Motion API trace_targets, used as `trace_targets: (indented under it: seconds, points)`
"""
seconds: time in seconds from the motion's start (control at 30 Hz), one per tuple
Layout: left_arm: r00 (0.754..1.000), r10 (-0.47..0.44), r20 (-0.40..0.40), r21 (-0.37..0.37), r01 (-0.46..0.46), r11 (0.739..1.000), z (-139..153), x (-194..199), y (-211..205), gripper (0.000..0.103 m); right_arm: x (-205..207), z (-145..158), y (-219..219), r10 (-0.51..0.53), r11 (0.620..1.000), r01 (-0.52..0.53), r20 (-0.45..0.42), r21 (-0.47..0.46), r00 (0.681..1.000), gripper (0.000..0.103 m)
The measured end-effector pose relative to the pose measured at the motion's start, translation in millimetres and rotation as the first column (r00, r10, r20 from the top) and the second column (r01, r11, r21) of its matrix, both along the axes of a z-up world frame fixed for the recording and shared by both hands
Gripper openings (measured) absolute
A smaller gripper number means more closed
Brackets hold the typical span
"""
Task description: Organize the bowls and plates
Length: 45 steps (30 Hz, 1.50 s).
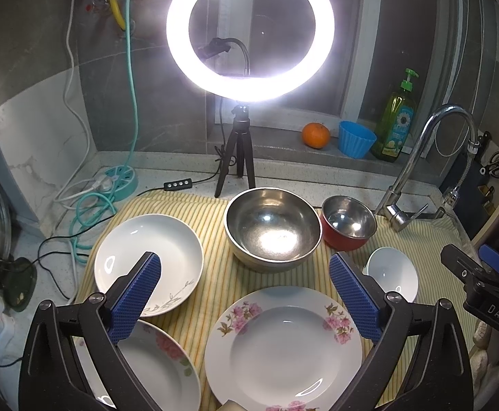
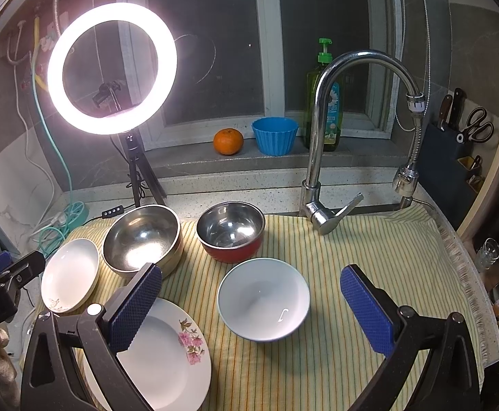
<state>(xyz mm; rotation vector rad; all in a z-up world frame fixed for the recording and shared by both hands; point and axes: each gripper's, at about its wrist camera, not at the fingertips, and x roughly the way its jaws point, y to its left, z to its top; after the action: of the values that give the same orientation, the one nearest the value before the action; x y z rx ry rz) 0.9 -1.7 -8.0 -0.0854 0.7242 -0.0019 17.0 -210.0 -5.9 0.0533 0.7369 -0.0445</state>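
Note:
On a yellow striped cloth point(image 1: 215, 274) lie a pink-flowered plate point(image 1: 283, 346), a second flowered plate point(image 1: 153, 366) at the lower left, a white leaf-print plate point(image 1: 148, 260), a large steel bowl point(image 1: 271, 227), a red steel-lined bowl point(image 1: 348, 222) and a white bowl point(image 1: 391, 272). My left gripper point(image 1: 246, 267) is open and empty above the flowered plate. My right gripper point(image 2: 251, 281) is open and empty, hovering over the white bowl point(image 2: 263, 299). The right wrist view also shows the steel bowl point(image 2: 143, 236), red bowl point(image 2: 230, 231), white plate point(image 2: 69, 274) and flowered plate point(image 2: 167, 356).
A lit ring light on a tripod point(image 1: 249, 30) stands behind the cloth. A faucet point(image 2: 321, 137) rises at the back right. An orange point(image 2: 228, 141), a blue cup point(image 2: 275, 135) and a soap bottle point(image 2: 324, 102) sit on the sill. Cables point(image 1: 91, 202) lie left; a knife block point(image 2: 454, 147) is at the right.

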Motion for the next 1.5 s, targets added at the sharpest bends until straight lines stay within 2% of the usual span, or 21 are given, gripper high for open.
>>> trace_targets:
  seconds: [0.63, 1.0, 1.27, 1.43, 1.5]
  points:
    - [1.0, -0.001, -0.005, 0.001, 0.001, 1.0, -2, 1, 0, 0.099, 3, -2, 0, 0.0, 1.0, 0.0, -0.006, 0.001, 1.0, 0.103]
    - [0.999, 0.002, -0.053, 0.0, -0.002, 1.0, -18, 9, 7, 0.099, 13, -17, -1, 0.014, 1.0, -0.014, -0.047, 0.0, 0.999, 0.103]
    - [0.993, 0.054, -0.105, -0.017, -0.056, 0.998, -34, 9, 26, 0.099, 17, -37, -5, 0.043, 0.999, -0.04, -0.102, 0.034, 0.994, 0.103]
    - [0.986, 0.031, -0.163, -0.041, -0.038, 0.998, -48, 9, 34, 0.098, 18, -50, -6, 0.081, 0.995, -0.07, -0.144, 0.075, 0.986, 0.095]
    - [0.982, 0.016, -0.19, -0.041, -0.024, 0.999, -54, 8, 34, 0.091, 18, -56, -6, 0.096, 0.992, -0.082, -0.163, 0.093, 0.982, 0.09]
